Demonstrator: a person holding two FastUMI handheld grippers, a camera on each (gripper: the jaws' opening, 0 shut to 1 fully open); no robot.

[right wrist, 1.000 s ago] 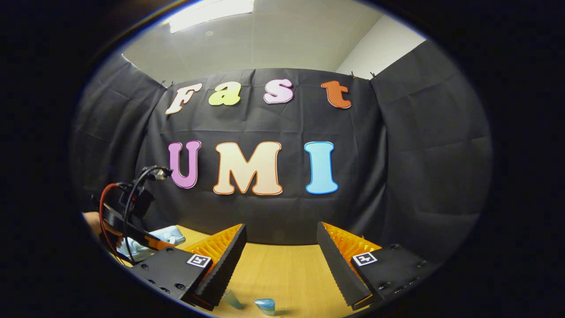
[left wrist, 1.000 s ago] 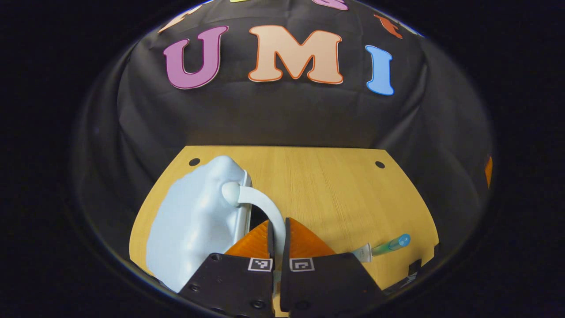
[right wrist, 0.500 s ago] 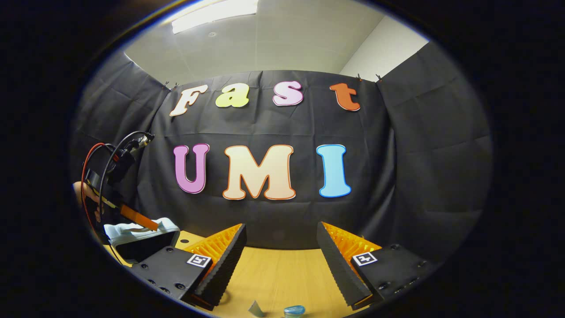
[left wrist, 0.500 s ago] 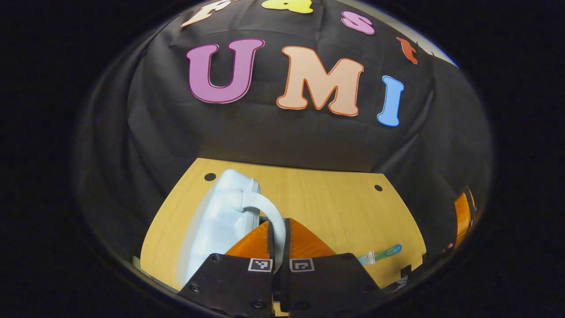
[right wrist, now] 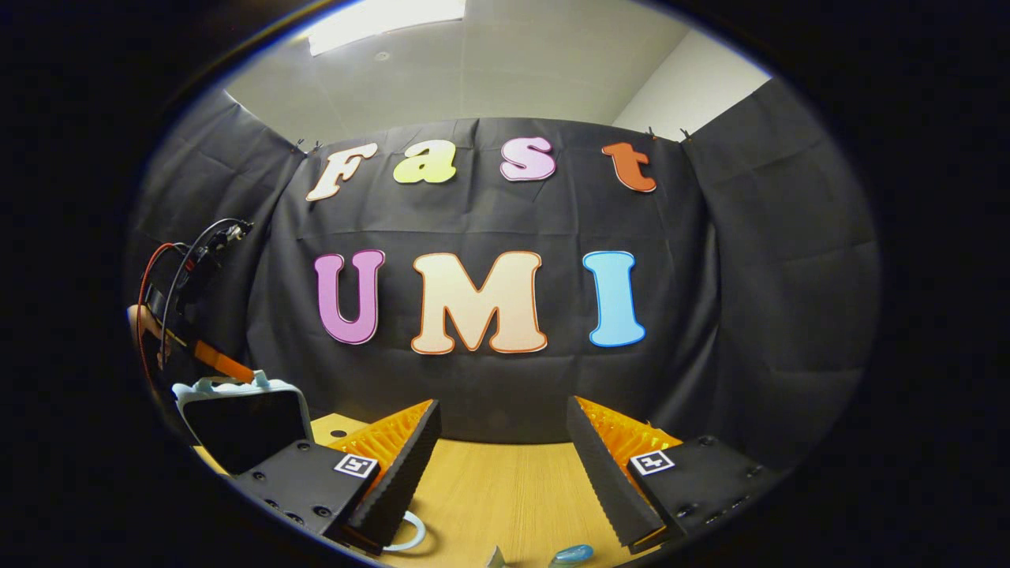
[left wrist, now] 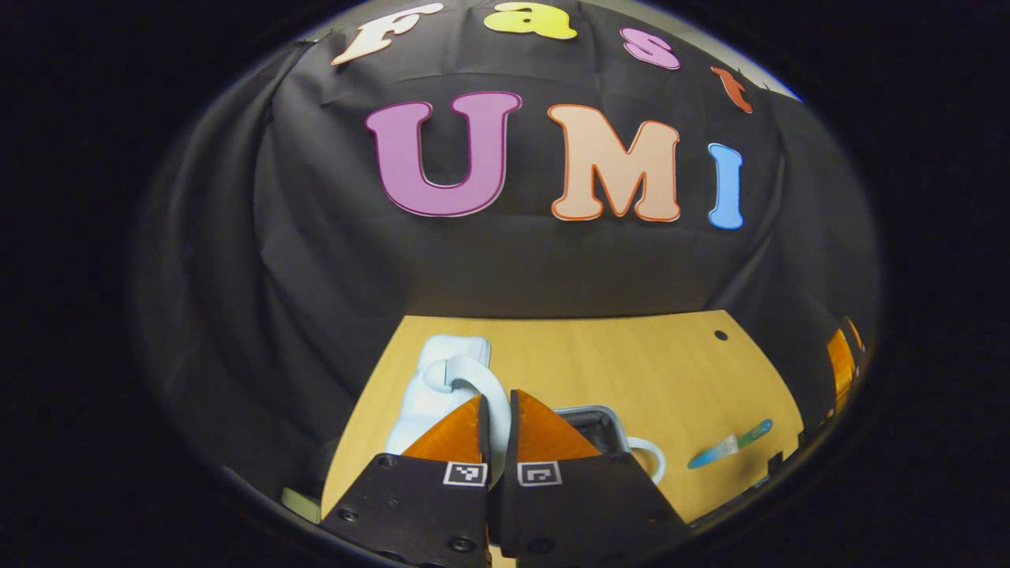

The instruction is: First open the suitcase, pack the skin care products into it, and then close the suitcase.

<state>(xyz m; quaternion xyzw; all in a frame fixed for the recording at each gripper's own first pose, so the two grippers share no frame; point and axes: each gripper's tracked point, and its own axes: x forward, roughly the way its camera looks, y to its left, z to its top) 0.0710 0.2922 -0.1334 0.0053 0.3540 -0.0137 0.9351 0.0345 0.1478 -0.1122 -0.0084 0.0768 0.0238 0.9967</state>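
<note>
Suitcase: at the table's left end, lid raised near upright.
Left gripper: fingers pinching the lid's handle.
Right gripper: fingers spread, holding nothing.
Handling: shell probably light and stiff; the handle is the surest hold.
Tube: right of the suitcase, still unpacked.
Change: lid has swung higher than a second ago.

The raised suitcase lid walls off the left, while the table ahead seems open.
</note>
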